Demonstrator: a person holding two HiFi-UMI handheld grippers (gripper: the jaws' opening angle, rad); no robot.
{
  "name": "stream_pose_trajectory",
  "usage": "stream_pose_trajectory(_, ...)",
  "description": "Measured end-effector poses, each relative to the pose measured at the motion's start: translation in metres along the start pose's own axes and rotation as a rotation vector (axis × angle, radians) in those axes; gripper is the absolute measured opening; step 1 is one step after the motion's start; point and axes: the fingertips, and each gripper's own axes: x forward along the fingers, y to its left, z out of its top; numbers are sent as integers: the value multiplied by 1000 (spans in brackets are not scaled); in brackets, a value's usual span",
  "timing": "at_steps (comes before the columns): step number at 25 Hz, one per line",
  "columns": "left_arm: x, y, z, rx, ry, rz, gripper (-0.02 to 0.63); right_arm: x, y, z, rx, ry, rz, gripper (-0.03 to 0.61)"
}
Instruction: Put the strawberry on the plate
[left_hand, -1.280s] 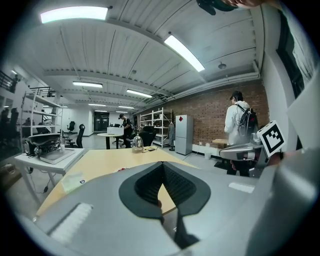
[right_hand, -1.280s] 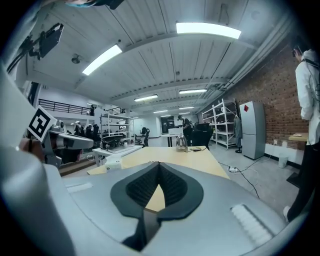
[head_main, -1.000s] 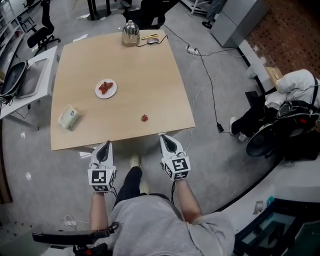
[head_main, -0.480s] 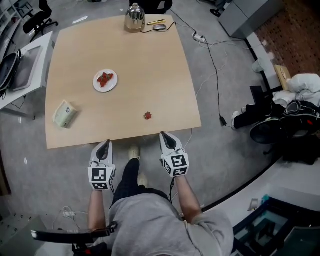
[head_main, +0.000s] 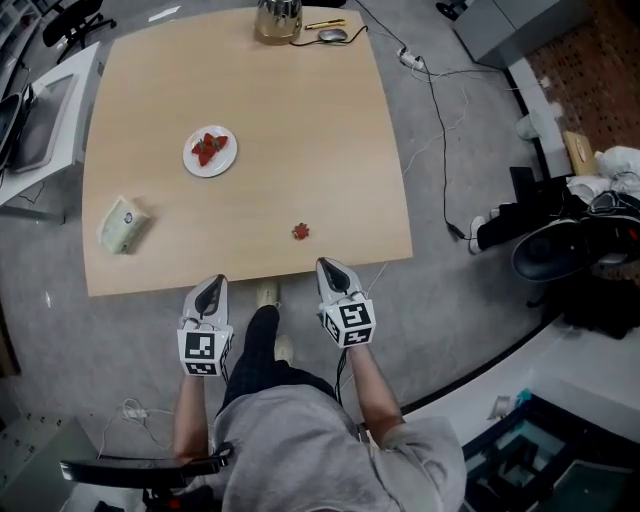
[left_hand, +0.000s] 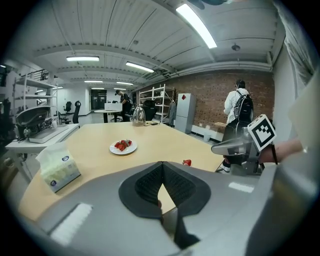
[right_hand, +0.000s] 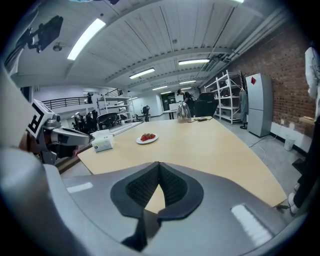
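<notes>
A lone red strawberry (head_main: 300, 231) lies on the light wood table (head_main: 300, 120) near its front edge; it also shows small in the left gripper view (left_hand: 186, 162). A white plate (head_main: 210, 152) with a few strawberries on it sits further back left, visible as the plate (left_hand: 123, 146) and the plate (right_hand: 147, 138) in both gripper views. My left gripper (head_main: 209, 289) and right gripper (head_main: 331, 268) hover just off the table's front edge, both shut with nothing held. The right gripper is nearest the loose strawberry.
A tissue pack (head_main: 119, 226) lies at the table's left front. A metal kettle (head_main: 277, 20) and a mouse (head_main: 332, 35) stand at the far edge. Cables (head_main: 440, 130) run over the floor at right; a side table (head_main: 35, 110) stands at left.
The view has shifted forward: the table sits lower and closer in the frame. Both grippers stay shut at the table's front edge, a little nearer the loose strawberry.
</notes>
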Motion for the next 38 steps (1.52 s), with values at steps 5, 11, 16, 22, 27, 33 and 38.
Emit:
stream_pose_trajectory(5,11,6,-1,-19,20,2,20,19,-8,-8,-5,35,3,6)
stream_pose_trajectory(11,13,2,-3,-39,25,-12,20,37,-9,-14,-50,73,17,8)
stream_pose_trajectory(16,16,1,-5,-46,30,-19,20,56,-11,-24,-72,117,33,48)
stream_pose_trajectory(22,16,11,-4,-52,34,0,20,76,-14,-40,-77,173,50,108)
stream_pose_trajectory(27,16,15,-6,-59,40,9,20,89,-17,-47,-82,198,46,148)
stream_pose_trajectory(33,20,18,-10,-64,58,8,20,103,-18,-52,-83,229,45,181)
stream_pose_trajectory(38,22,22,-10,-71,61,10,20,109,-21,-52,-99,245,29,183)
